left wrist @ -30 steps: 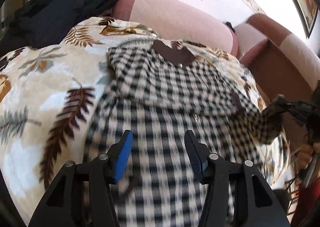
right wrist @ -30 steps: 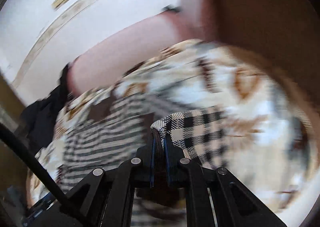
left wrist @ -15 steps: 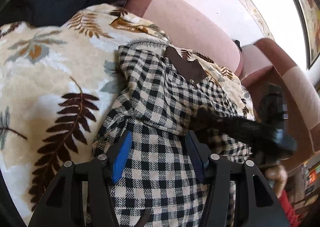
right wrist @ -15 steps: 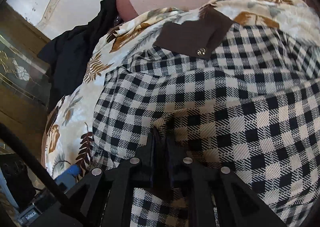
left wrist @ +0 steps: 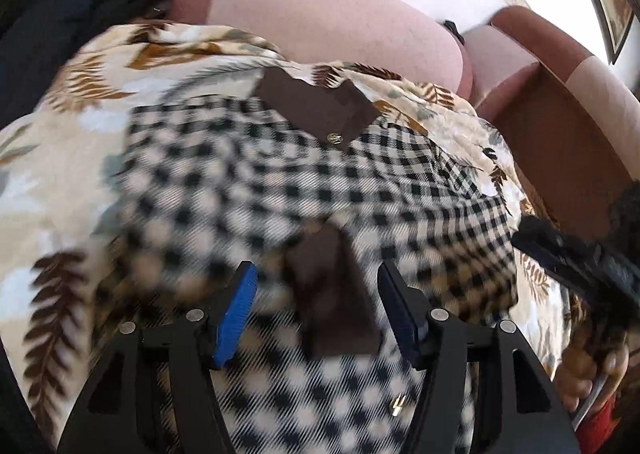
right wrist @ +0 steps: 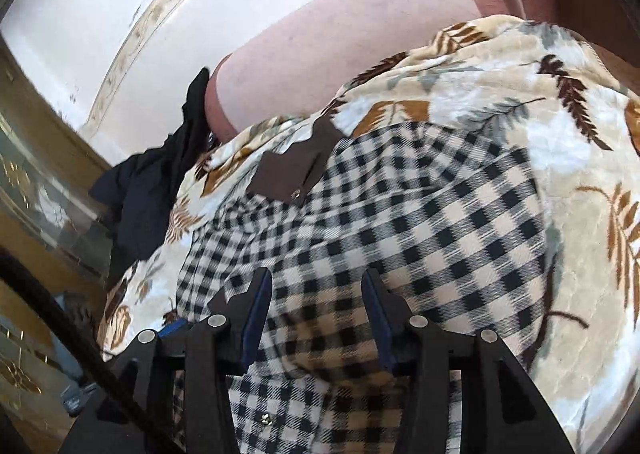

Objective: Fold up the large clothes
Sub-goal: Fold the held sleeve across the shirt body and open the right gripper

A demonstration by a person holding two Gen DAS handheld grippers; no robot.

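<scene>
Checked cloth fills both wrist views: the black-and-cream checked shirt (left wrist: 400,189) lies spread on a leaf-print blanket (left wrist: 80,125) over a pink sofa (left wrist: 340,21), its brown collar (left wrist: 316,109) at the far end, towards the backrest. Its long axis seems to run from that collar down towards both tools, so the near hem is likely the part closest to them.

On the left, the left hand-held gripper (left wrist: 316,306) hangs tilted downward directly over the shirt's middle; its jaws are opening, with a brown patch (left wrist: 332,294) of the garment seen between them but nothing pinched, as far as the blur allows.

On the right, the right hand-held gripper (right wrist: 316,306) is likewise angled down over the shirt; its jaws are opening and checked fabric shows between them, with no pad pressing on it. In the left view it shows only as a dark blur at the shirt's right edge, the person's hand (left wrist: 588,370) below it.

Both tools sit close over the cloth, so neither is clearly nearer. A dark garment (right wrist: 156,189) lies apart at the sofa's left end.
</scene>
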